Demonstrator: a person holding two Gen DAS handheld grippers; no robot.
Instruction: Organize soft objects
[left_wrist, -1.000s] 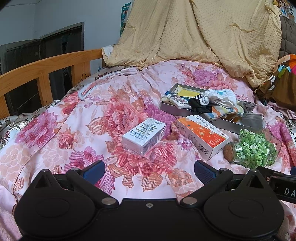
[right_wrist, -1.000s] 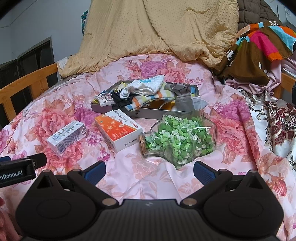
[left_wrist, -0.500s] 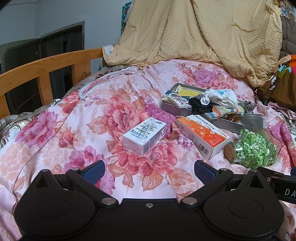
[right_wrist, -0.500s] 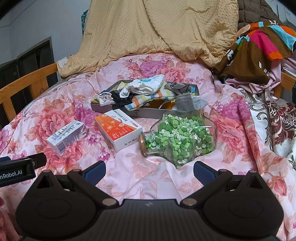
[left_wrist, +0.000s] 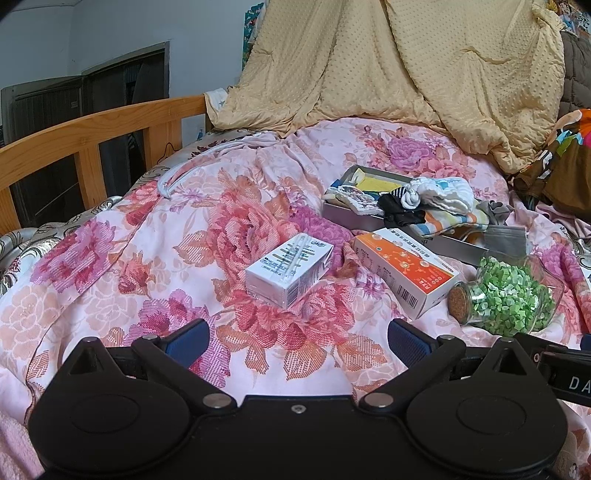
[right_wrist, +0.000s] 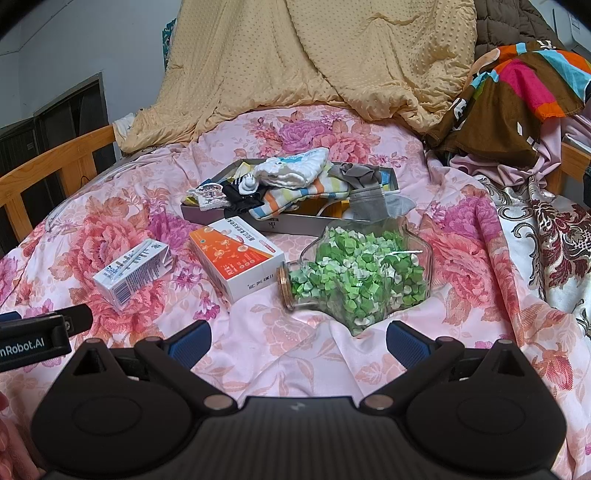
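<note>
A shallow grey tray lies on the floral bedspread, piled with soft things: a white cloth, a striped cloth, black socks and a grey sock hanging over its rim. My left gripper is open and empty, low over the bedspread in front of a white carton. My right gripper is open and empty, just in front of a glass jar of green paper bits.
An orange and white box lies between carton and jar. A wooden bed rail runs along the left. A beige blanket hangs at the back, and colourful clothes pile at the right.
Both views have shifted very slightly; the objects on the bed have not moved and both grippers stay open.
</note>
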